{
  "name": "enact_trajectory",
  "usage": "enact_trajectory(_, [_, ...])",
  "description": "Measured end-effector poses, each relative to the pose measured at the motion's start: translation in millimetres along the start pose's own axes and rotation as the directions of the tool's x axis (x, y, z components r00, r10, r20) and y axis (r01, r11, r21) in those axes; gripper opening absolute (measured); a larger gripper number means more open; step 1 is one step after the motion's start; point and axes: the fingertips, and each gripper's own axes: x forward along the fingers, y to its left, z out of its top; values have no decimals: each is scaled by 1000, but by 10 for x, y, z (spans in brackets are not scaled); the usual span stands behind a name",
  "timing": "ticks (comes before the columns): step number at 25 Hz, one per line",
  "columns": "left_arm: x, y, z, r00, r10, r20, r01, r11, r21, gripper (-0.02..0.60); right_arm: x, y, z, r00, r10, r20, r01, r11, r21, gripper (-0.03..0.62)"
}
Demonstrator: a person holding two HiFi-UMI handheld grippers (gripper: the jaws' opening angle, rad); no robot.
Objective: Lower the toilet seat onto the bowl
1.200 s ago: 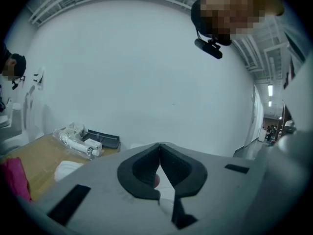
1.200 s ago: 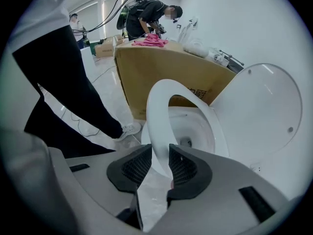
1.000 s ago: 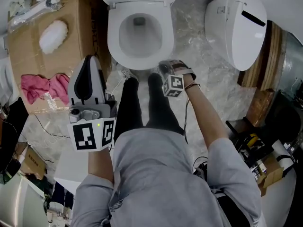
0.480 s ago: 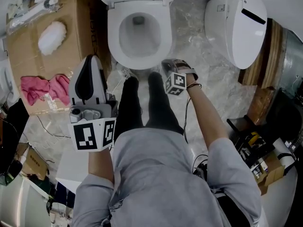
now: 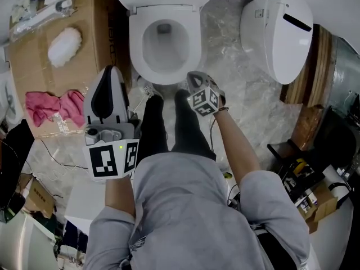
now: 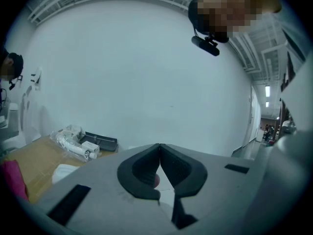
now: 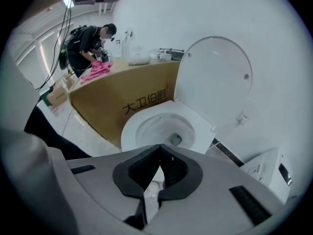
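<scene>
The white toilet (image 5: 165,41) stands at the top of the head view, its seat (image 7: 159,119) lying flat on the bowl and its lid (image 7: 215,77) upright against the wall. My right gripper (image 5: 192,79) hovers just in front of the bowl's front edge, pointing steeply down. Its jaws (image 7: 160,148) have just closed, stand shut and hold nothing. My left gripper (image 5: 110,72) is held to the left of the bowl, apart from it. It points at the white wall, and its jaws (image 6: 159,148) meet with nothing between them.
A brown cardboard box (image 5: 90,32) stands close to the toilet's left, with a white fluffy pad (image 5: 64,43) and a pink cloth (image 5: 50,106) on it. A second white toilet (image 5: 278,32) lies at the right. My legs (image 5: 169,122) stand before the bowl. Another person (image 7: 93,43) works beyond the box.
The right gripper has shifted a little left and up and rolled, so its marker cube shows another face. The left gripper has kept still.
</scene>
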Motion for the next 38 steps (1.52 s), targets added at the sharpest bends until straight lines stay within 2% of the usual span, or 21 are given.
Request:
enact_trajectory(5, [-18,19,240,999,-1,45,0,1000,3,0,-360,-143,494,990,-70,124,51,986,157,0])
enact_trajectory(11, [-113,6,596,996,-3,93,3,1000,5,0,-940,-352,1080,953,-152,261,92,969,227,0])
enact_trajectory(15, [-172,20,788,994,-6,114,5,1000,15,0,-1350,-551,1500,916,-209,342,125,960,251,0])
enact_trajectory(20, [-273,-33,982,991,-15,130,11,1000,29,0,-1913,-708,2069,854,-251,456,160,960,230,-2])
enact_trajectory(23, [-310,-94,1101,989,-23,145,18,999,32,0,-2247,-801,2375,809,-274,520,176,957,231,-2])
enact_trajectory(26, [-329,-141,1241,985,-31,168,25,999,39,0,-2563,-903,2668,753,-301,585,185,950,251,0])
enact_trajectory(29, [-353,-175,1386,981,-34,191,25,999,48,0,-2913,-1005,2944,682,-341,647,191,937,293,-2])
enact_trajectory(34, [-374,-206,1578,974,-30,222,18,998,55,0,-3510,-1148,3291,543,-411,732,170,908,384,-2])
enact_trajectory(38, [-424,-216,1659,972,-26,231,10,997,72,0,-3889,-1197,3411,461,-434,774,167,899,405,-2])
